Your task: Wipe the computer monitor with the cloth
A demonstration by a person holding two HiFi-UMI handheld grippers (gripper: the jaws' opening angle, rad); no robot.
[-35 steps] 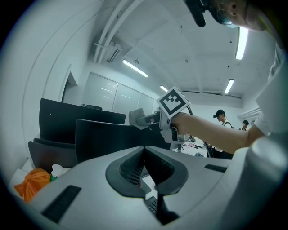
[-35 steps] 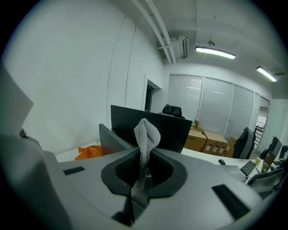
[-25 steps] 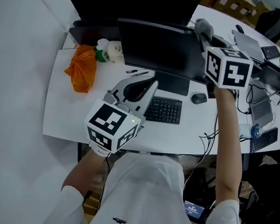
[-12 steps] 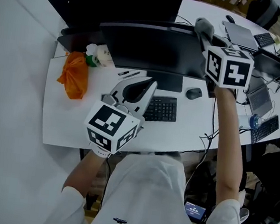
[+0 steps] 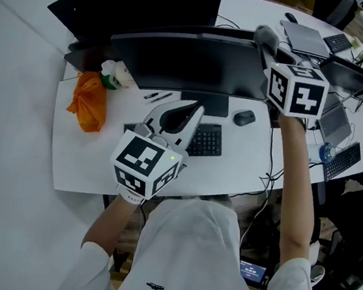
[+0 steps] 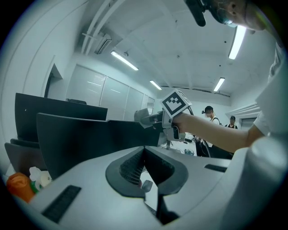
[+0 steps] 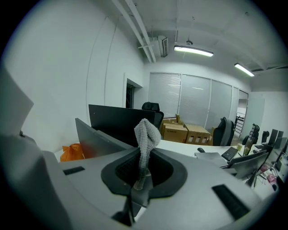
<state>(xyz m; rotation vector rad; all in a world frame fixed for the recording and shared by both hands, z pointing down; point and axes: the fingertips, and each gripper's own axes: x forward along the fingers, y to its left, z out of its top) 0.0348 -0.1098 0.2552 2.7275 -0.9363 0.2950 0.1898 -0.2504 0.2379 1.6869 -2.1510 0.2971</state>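
Note:
The dark computer monitor (image 5: 191, 63) stands at the back of the white desk (image 5: 88, 156); its back edge shows in the right gripper view (image 7: 96, 141) and its screen in the left gripper view (image 6: 90, 139). My right gripper (image 5: 267, 48) is raised at the monitor's top right corner, shut on a grey knitted cloth (image 5: 266, 34) that sticks up between its jaws (image 7: 146, 134). My left gripper (image 5: 186, 114) hovers low over the keyboard (image 5: 207, 141) in front of the screen, jaws together and nothing in them.
A mouse (image 5: 244, 118) lies right of the keyboard. An orange bag (image 5: 87, 100) and white bottles (image 5: 117, 71) sit at the desk's left, with pens (image 5: 156, 95) nearby. A second monitor (image 5: 140, 1) stands behind. Cables, laptops and another keyboard (image 5: 343, 161) crowd the right.
The head view has swung, so the desk and monitor sit further left in the picture. Both grippers hold nearly the same places, the right one still clamping the cloth.

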